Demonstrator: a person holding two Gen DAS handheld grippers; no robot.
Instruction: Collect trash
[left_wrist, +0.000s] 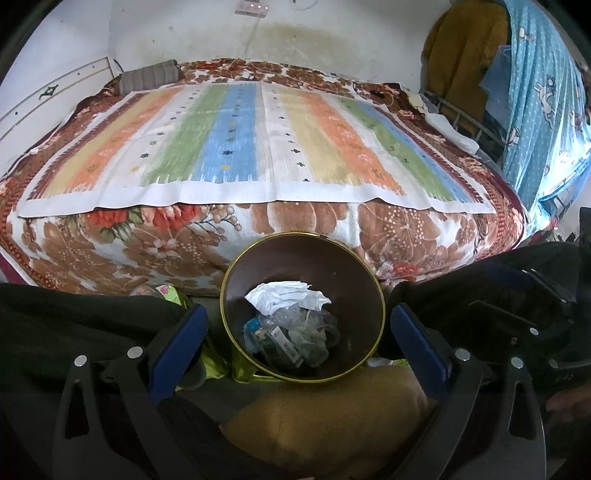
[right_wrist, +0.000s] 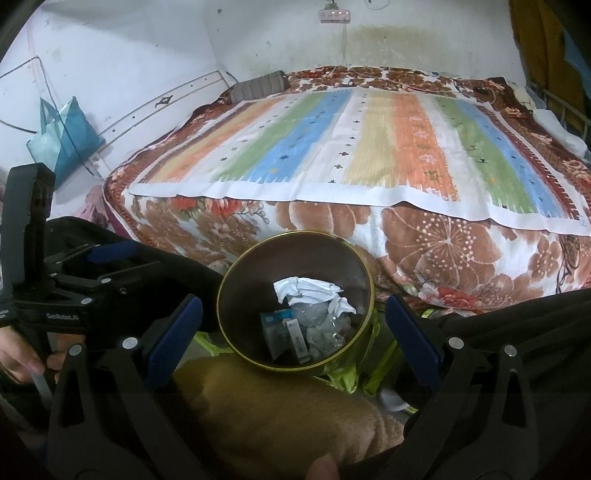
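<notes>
Both grippers — left gripper (left_wrist: 295, 332), right gripper (right_wrist: 293, 328) — wide open, empty over the bin (left_wrist: 236, 332) — scan floor next

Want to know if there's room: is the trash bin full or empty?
Partly filled. The trash bin holds crumpled white paper and clear plastic wrappers low down; bare wall shows above.

Bin (left_wrist: 354, 277) is sitting on floor right before the bed (left_wrist: 258, 229), trash (left_wrist: 291, 325) lying inside it. Striped sheet (left_wrist: 255, 140) is lying on the blanket (left_wrist: 424, 236); pillow (left_wrist: 147, 75) resting at far left corner. Cushion (left_wrist: 325, 417) is lying before bin, bag (left_wrist: 210, 362) at its left. Curtain (left_wrist: 543, 103) is hanging right of bed.
</notes>
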